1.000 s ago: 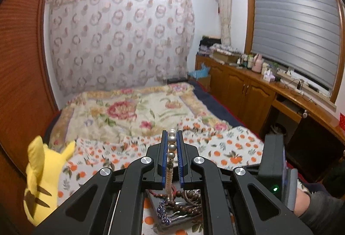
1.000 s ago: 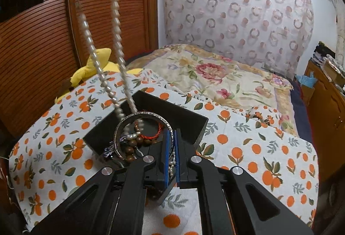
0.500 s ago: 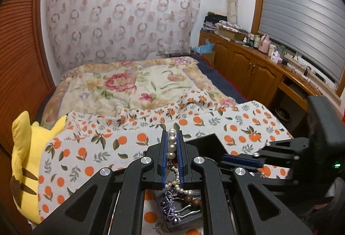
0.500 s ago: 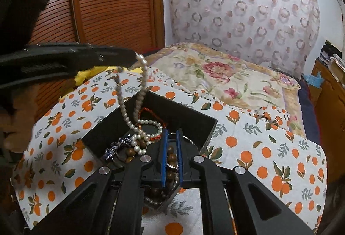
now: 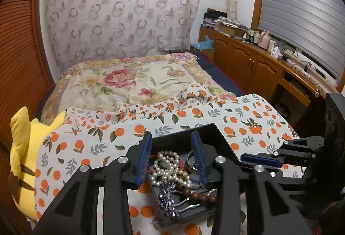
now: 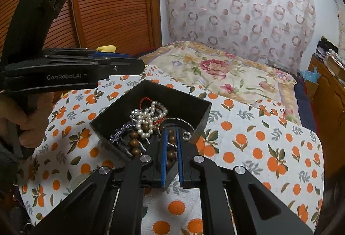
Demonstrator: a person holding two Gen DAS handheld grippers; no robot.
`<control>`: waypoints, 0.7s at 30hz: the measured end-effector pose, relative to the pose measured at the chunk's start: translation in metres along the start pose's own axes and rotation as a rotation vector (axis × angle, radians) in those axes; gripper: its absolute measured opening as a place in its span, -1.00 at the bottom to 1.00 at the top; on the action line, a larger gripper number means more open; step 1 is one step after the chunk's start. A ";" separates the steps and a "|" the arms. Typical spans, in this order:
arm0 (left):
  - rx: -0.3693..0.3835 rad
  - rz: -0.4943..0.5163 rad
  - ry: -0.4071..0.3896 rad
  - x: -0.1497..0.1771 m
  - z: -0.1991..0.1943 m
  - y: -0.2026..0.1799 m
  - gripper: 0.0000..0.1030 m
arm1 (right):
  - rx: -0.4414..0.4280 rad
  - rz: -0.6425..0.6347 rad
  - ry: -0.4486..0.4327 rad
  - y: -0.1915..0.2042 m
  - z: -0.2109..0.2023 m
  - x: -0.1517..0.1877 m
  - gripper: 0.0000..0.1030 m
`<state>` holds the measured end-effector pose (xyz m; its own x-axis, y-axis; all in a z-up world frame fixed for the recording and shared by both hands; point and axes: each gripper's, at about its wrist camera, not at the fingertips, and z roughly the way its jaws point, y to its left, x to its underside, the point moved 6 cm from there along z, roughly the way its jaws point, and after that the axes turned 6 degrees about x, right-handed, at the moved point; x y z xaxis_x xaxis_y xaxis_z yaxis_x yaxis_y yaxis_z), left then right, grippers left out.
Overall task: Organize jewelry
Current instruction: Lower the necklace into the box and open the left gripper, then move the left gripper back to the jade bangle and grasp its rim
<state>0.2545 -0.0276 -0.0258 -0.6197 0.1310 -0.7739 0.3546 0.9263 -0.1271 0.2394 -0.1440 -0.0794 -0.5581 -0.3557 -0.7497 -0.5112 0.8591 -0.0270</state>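
Observation:
A black open box point(image 6: 189, 103) stands on the orange-print cloth and also shows in the left wrist view point(image 5: 215, 130). In it lie a white pearl necklace point(image 6: 148, 116), also in the left wrist view point(image 5: 167, 168), brown wooden beads point(image 6: 134, 144), a silver bangle point(image 6: 183, 122), a red cord and a purple piece. My left gripper point(image 5: 170, 138) is open and empty just above the box, over the pearls. It shows from the side in the right wrist view point(image 6: 138, 64). My right gripper point(image 6: 171, 133) stands narrowly open, its fingers either side of the box's near wall; whether they touch it is unclear.
A yellow plush toy point(image 5: 23, 155) lies at the cloth's left edge. A floral bedspread point(image 5: 129, 82) lies beyond. A wooden slatted door point(image 6: 112, 2) stands left, and wooden cabinets point(image 5: 254, 67) with clutter run along the right wall.
My left gripper came down over the box and opened. The pearl necklace it held dropped into the box. My right gripper has opened slightly.

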 end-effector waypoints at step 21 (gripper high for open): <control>-0.090 0.024 -0.004 0.072 -0.054 -0.011 0.85 | 0.033 0.068 -0.008 0.011 -0.055 0.056 -0.15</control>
<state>0.1680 -0.0094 -0.0468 -0.6092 0.1519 -0.7784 0.3046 0.9510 -0.0528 0.1665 -0.1749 -0.0855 -0.5857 -0.2936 -0.7555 -0.4507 0.8927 0.0025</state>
